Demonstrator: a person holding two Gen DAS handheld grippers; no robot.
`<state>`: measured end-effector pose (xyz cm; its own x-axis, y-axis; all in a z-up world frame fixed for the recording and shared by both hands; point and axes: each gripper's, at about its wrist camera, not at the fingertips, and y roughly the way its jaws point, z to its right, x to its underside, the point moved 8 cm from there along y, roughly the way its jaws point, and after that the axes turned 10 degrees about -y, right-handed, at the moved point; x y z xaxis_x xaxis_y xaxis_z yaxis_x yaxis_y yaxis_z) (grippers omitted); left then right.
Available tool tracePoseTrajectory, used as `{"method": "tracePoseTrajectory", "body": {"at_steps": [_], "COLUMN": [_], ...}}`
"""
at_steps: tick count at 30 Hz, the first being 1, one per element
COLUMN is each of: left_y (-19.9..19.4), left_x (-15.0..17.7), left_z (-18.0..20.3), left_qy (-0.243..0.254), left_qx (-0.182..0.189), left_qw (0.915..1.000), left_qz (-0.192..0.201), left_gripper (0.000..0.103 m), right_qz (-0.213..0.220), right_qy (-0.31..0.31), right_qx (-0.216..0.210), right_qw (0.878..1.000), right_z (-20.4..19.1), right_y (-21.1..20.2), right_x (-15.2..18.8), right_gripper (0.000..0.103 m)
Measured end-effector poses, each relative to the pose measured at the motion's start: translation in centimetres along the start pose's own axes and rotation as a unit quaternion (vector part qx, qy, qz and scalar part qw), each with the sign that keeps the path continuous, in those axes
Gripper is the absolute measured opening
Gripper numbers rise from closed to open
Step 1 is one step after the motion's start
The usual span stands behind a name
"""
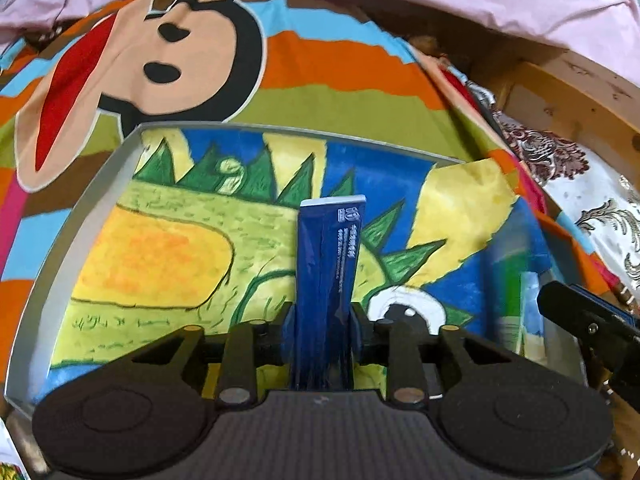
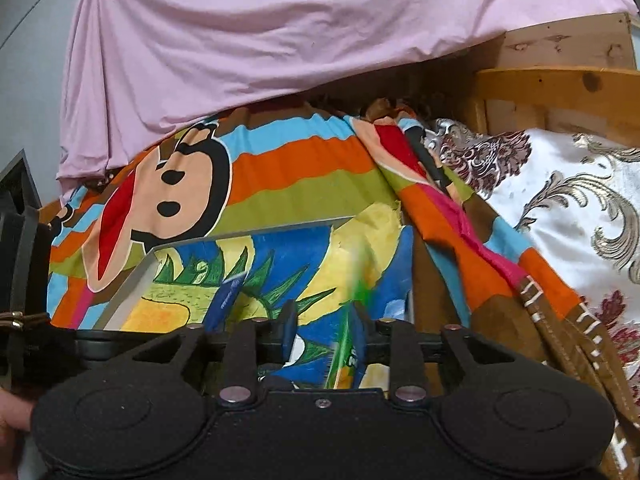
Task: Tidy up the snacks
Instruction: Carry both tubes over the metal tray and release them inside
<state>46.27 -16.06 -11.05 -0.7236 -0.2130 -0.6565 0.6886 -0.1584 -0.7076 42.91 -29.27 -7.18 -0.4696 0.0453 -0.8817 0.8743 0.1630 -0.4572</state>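
Left wrist view, tool: left gripper stands over the grey tray; a blue snack packet sits between its fingers, both pads against the packet's sides. Judged a light grasp.
Left wrist view, packet: long, flat, dark blue, white print, pale sealed end pointing away; it sits above the tray's painted dinosaur liner.
Left wrist view, second item: a blurred green-and-white packet lies at the tray's right side, beside the right gripper's tip.
Right wrist view, tool: right gripper is parted; the blurred green packet lies against the right finger only. Released, apparently dropping.
Advice: lower the blue packet flat onto the liner, parallel to the green one, before letting go.
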Motion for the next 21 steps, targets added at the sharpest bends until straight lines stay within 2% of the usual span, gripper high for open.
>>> {"method": "tracePoseTrajectory", "body": {"at_steps": [1, 3, 5, 10, 13, 15, 21], "left_y": [0.0, -0.3, -0.8, -2.4, -4.2, -5.8, -12.3], "left_x": [0.1, 0.1, 0.0, -0.4, -0.6, -0.7, -0.8], "left_z": [-0.2, -0.4, -0.7, -1.3, -1.6, -1.7, -2.0], "left_qy": [0.0, -0.001, -0.006, -0.026, -0.032, -0.033, -0.032], "left_qx": [0.0, 0.004, 0.007, 0.018, 0.025, 0.025, 0.027], "left_qw": [1.0, 1.0, 0.9999, 0.999, 0.9981, 0.9974, 0.9917], "left_qz": [0.001, 0.005, 0.015, 0.031, 0.046, 0.059, 0.122], "left_gripper": [0.036, 0.06, 0.071, 0.085, 0.09, 0.098, 0.102], "right_qz": [-0.001, 0.0, 0.003, 0.024, 0.043, 0.061, 0.115], "right_qy": [-0.001, -0.004, -0.009, -0.01, -0.004, 0.002, 0.016], "right_qx": [0.0, 0.002, 0.006, 0.02, 0.018, 0.016, 0.026], "right_qw": [1.0, 1.0, 1.0, 0.999, 0.999, 0.998, 0.993], "right_z": [-0.1, -0.3, -0.3, 0.2, 0.2, 0.1, -0.3], "right_y": [0.1, 0.1, -0.1, -1.8, -3.4, -5.0, -10.2], "right_x": [0.0, 0.0, -0.2, -1.1, -1.9, -2.4, -3.5], "right_gripper": [0.041, 0.052, 0.059, 0.083, 0.094, 0.102, 0.102]}}
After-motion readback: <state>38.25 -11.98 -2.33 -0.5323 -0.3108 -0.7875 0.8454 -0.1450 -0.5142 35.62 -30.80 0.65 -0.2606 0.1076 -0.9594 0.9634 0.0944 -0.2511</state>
